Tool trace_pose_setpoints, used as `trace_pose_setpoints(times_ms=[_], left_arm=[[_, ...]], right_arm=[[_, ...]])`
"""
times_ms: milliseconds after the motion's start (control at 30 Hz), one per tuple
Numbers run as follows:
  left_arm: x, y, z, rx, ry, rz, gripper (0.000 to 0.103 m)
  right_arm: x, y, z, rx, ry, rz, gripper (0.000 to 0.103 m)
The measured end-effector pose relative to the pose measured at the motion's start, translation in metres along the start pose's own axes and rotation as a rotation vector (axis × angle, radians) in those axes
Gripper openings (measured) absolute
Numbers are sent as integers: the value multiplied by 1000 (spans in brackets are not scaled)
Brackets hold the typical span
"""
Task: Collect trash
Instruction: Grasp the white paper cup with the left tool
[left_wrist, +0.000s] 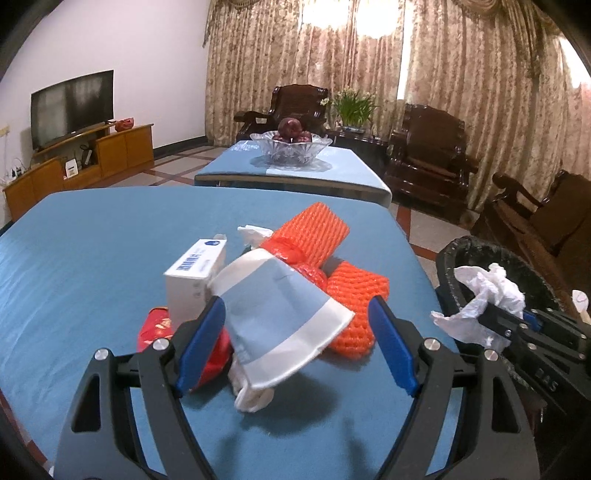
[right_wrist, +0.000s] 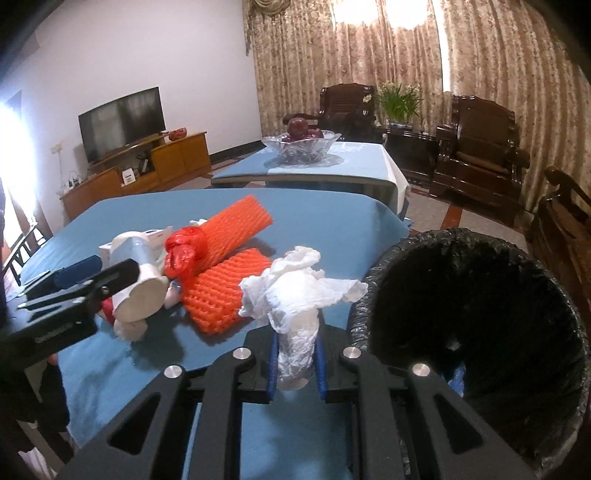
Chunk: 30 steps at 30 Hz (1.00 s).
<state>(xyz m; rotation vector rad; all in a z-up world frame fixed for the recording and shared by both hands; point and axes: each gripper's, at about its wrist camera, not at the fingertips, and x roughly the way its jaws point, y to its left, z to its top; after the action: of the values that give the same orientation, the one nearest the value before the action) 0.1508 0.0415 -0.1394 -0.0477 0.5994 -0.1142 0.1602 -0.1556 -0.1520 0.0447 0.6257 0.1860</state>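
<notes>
Nearest the left wrist camera, the left gripper (left_wrist: 295, 343) has its blue-padded fingers spread wide around a paper cup (left_wrist: 280, 325) that lies tilted on its side, mouth toward the lens; the left pad seems to touch the cup wall, but I cannot tell whether the right one does, so it is not clamped. The cup looks light and thin-walled and would likely crush under a hard squeeze, so a gentle pinch across its middle seems wisest. Behind it sit a small white box (left_wrist: 195, 273), a red packet (left_wrist: 157, 326), a knotted red plastic bag (left_wrist: 291, 254) and two orange foam nets (left_wrist: 354, 310), all on the blue tablecloth (left_wrist: 92, 258). At far right the right gripper (left_wrist: 495, 314) carries a crumpled tissue (left_wrist: 487, 291) in front of the black-lined bin (left_wrist: 480, 247). From the right wrist camera, the right gripper's fingers are pressed together on the tissue (right_wrist: 295, 295), held just beside the bin's rim (right_wrist: 369, 295), not yet over the opening; it is soft, nearly weightless, and may cling to the pads on release. The cup (right_wrist: 140, 280) shows at left among the remaining trash. Beyond lie a second blue table with a glass fruit bowl (right_wrist: 301, 146), dark wooden armchairs, a television and patterned curtains.
</notes>
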Motion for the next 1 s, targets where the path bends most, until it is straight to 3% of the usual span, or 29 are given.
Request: trace_pose_setpoints(times_ms=[400,600,633,733,1000], left_arm=[[21,6,4,-18,18,77,83],[17,22,2,-68,24,97,59],[15,23,2,-67,18,103,48],[6,24,3,-58,-4,99,34],[-25,21,13,-34,-87,87,23]], right_arm=[[13,-3,-3,0,13,11,16],[15,1,-6,-8,24,16,16],[15,2,-6,-10,25,16,16],[14,5,-4,-23,20,15,16],[0,10,7,-33,-20,23,16]])
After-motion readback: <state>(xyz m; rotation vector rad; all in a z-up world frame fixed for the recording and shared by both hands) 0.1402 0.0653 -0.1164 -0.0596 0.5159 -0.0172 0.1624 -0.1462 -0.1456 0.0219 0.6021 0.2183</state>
